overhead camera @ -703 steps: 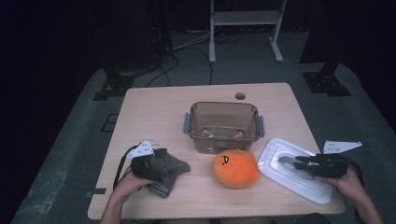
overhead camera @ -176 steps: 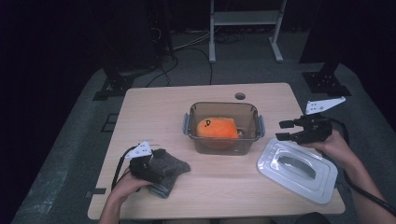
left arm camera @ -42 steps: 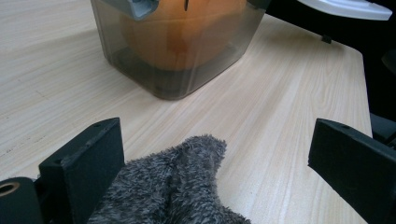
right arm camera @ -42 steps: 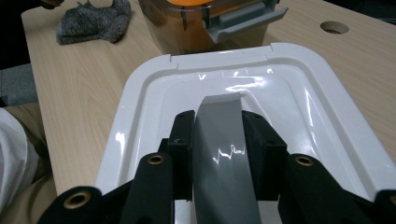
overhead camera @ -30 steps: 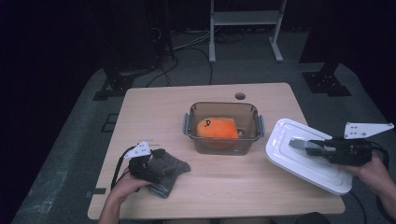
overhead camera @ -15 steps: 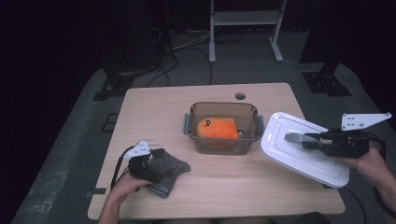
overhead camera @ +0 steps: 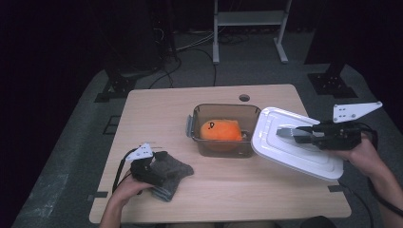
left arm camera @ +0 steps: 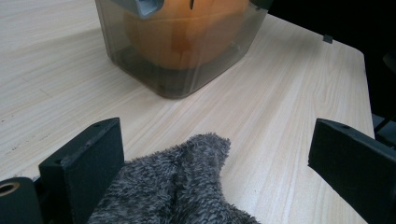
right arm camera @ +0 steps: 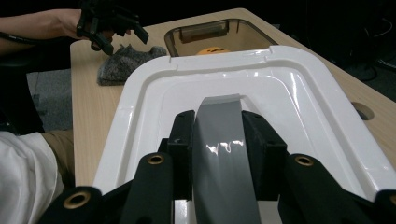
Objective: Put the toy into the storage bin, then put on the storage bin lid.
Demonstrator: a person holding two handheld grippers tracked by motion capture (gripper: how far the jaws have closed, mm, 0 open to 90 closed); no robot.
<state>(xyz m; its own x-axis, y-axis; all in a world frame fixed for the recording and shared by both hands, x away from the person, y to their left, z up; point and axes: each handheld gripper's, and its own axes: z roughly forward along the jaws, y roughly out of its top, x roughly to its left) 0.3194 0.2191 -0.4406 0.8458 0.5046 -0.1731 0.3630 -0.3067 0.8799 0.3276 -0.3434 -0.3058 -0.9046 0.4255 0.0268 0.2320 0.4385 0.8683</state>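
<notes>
While right tool [right arm camera: 218, 140] clamps lid [overhead camera: 294, 142] handle — seen close | left tool [left arm camera: 210, 186] gapes over cloth [left arm camera: 182, 186]

Lid [overhead camera: 285, 142]: glossy white plastic, grey handle. Container [overhead camera: 221, 130]: smoky clear plastic. Cloth [overhead camera: 168, 172]: grey, fuzzy. Counter [overhead camera: 157, 114]: matt pale wood grain.

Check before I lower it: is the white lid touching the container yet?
Apart. The high view shows the lid, held by the right claw, tilted beside the container.
</notes>
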